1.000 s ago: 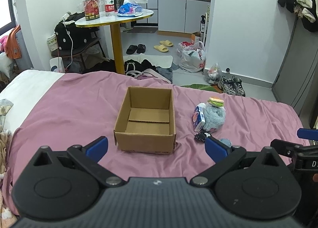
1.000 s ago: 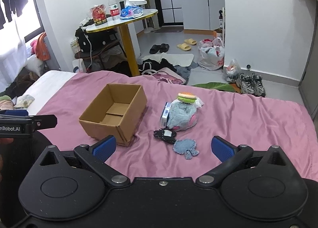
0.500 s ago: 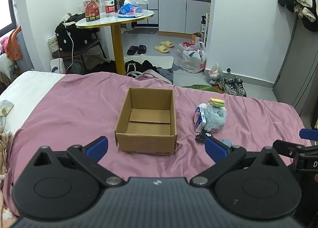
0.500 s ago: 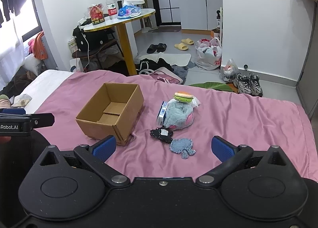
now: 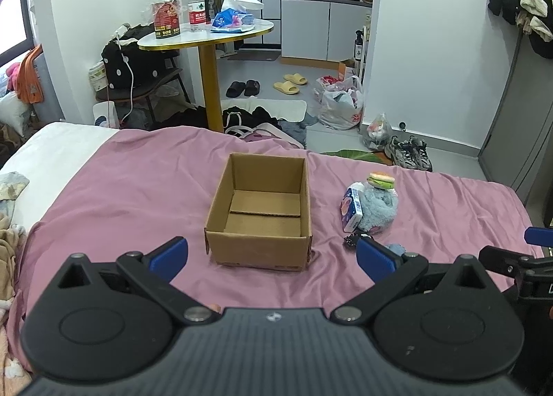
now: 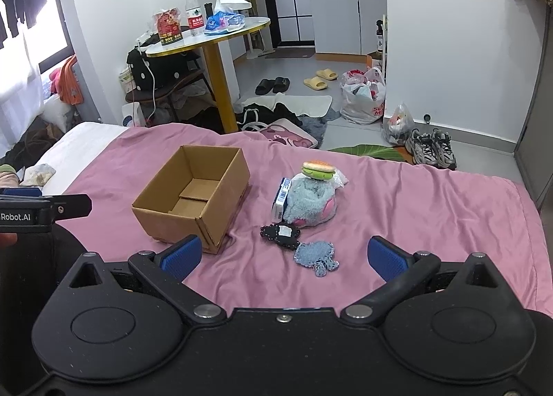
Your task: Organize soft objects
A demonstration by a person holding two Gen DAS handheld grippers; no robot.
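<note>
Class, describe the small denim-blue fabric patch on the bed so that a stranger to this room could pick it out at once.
Start at the pink bedsheet and find the open brown cardboard box. To its right lies a cluster around a fluffy blue plush toy. Nearest the camera, beside a black spotted fabric piece, is the denim-blue fabric patch: flat, faded blue, with frayed edges and a small dangling tab.

Only legible txt: "Robot.AI", white on black, on left gripper body, seen from right wrist view, left of cardboard box. Other labels too blurry.
</note>
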